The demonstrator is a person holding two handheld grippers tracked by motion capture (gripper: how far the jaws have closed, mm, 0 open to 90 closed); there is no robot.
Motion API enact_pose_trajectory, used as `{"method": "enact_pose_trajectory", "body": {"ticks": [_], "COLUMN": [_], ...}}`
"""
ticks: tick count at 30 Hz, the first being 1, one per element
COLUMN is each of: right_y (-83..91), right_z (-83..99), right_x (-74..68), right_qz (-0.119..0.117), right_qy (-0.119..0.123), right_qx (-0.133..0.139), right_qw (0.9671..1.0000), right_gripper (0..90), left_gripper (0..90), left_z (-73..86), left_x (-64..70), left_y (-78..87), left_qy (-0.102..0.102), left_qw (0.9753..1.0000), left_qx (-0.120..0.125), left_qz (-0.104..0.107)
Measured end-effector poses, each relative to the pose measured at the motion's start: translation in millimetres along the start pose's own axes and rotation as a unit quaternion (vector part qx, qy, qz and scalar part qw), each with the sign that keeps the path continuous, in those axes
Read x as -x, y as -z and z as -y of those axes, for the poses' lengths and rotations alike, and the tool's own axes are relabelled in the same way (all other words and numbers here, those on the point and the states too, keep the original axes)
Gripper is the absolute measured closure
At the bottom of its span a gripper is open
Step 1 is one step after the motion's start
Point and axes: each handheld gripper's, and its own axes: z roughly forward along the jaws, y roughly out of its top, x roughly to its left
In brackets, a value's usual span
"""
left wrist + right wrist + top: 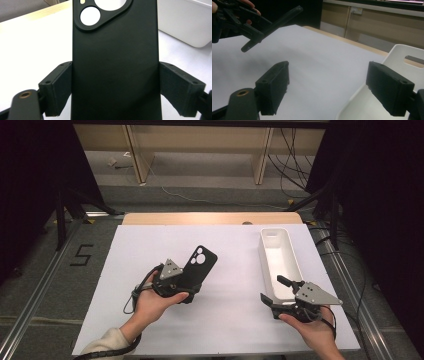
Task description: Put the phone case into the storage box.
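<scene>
One phone case (199, 265): matte black, flat, rounded corners, round camera cutouts; clamped by its long edges in the left gripper (176, 282), raised at 9 o'clock of the tray.

One tray (278, 251): white plastic, oblong, smooth.

Right gripper (278, 292): jaws spread, empty, at the tray's 6 o'clock end.

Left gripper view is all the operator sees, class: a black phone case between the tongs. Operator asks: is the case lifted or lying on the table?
Observer: Lifted; the right gripper view shows the phone case edge-on, clear of the white table.
Operator: Where is the other gripper?
Observer: The right tongs are open at the near end of the white tray.
Operator: Anything in it?
Observer: No, the high view shows it empty.
</scene>
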Motion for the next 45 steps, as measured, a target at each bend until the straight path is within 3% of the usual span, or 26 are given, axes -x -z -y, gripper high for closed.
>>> {"method": "enact_pose_trajectory", "body": {"ticks": [28,45], "right_y": [-4.7,-19.6], "right_z": [-2.3,-10.5], "right_x": [-3.0,-12.7], "right_qz": [-0.007,-0.028], "right_qy": [-0.005,-0.008], "right_qx": [0.002,0.005], "right_qw": [1.0000,0.9996], "right_gripper": [20.5,21.1], "left_gripper": [16.0,16.1], "left_z": [-1.5,-1.7], "left_x": [17.1,27.6], "left_y": [-6.5,-11.0], "left_qy": [-0.017,-0.028], "left_qw": [0.9997,0.9992], "left_qx": [-0.003,-0.005], "left_qz": [0.018,0.027]}}
